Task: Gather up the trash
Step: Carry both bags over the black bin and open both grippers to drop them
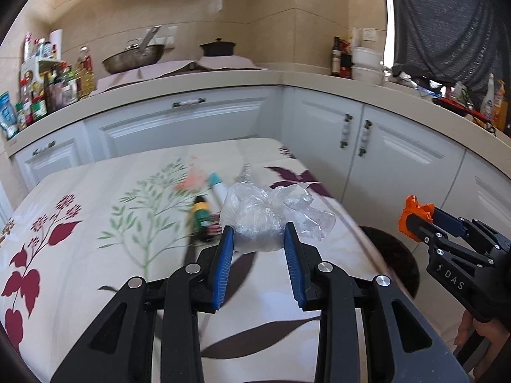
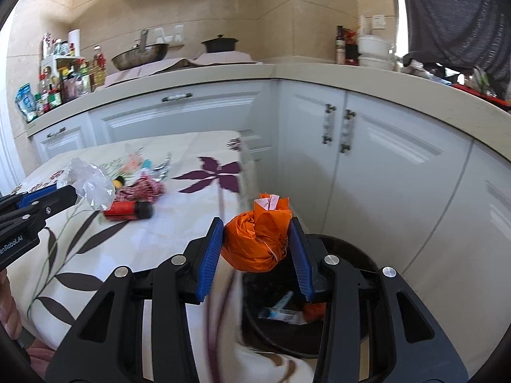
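Trash, two pieces in hand: crumpled orange plastic wad point(image 2: 257, 239) pinched in right tongs point(image 2: 257, 249) just above round black bin point(image 2: 357, 255); crumpled clear plastic bag point(image 1: 265, 214) pinched in left tongs point(image 1: 258, 242) over floral-cloth table point(image 1: 80, 255), beside bin. Step: drop-off. Next: spread right tongs, then left over bin. On table near bin: one red cylindrical container point(image 2: 127, 210), one foil scrap point(image 2: 161, 167).

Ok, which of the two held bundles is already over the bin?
The orange bag in the right gripper, above the black bin. The clear plastic wad in the left gripper is over the table.
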`<state>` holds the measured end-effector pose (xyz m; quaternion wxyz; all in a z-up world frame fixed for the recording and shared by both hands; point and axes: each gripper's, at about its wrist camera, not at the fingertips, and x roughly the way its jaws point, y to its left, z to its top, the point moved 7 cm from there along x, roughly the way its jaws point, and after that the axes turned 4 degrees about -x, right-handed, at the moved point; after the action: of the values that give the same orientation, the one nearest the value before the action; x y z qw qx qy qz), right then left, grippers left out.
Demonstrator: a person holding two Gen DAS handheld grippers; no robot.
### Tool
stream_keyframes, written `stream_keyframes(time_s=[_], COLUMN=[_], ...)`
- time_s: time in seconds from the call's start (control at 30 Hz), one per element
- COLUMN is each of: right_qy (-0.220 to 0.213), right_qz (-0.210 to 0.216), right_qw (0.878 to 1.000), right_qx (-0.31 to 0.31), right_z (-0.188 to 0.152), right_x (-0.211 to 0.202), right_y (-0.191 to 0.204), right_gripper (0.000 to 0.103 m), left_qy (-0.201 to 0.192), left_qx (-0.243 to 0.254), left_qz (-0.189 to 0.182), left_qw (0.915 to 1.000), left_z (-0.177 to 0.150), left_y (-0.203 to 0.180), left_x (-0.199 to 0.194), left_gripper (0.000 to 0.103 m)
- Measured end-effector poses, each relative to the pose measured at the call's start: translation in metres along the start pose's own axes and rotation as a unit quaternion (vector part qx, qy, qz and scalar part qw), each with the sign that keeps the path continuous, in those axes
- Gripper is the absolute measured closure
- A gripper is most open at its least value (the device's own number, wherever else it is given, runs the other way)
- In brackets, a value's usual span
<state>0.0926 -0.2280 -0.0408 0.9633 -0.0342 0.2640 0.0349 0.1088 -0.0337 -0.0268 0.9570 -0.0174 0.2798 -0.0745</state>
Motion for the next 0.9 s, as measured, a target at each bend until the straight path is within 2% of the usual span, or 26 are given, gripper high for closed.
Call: stream_keyframes(time_s=[0.43,0.9], right_qy=[-0.007,-0.004], right_qz=[-0.049,-0.058], right_qw=[0.998,0.997], right_qx=[0.035,0.057], right_z=[-0.012,-0.026], right_x=[-0.006,0.003], right_y=[-0.077,-0.117], right_gripper=[0.063,0.063], left_qy=[-0.003,0.016], left_qx=[0.03,0.054], left_qz=[-0.03,-0.036], left_qw=[0.9991,0.9978], left_z=[0.0,-0.009], left_y=[-0.08,-0.133], left_x=[0.018,0.046], left_gripper=[0.07,0.07])
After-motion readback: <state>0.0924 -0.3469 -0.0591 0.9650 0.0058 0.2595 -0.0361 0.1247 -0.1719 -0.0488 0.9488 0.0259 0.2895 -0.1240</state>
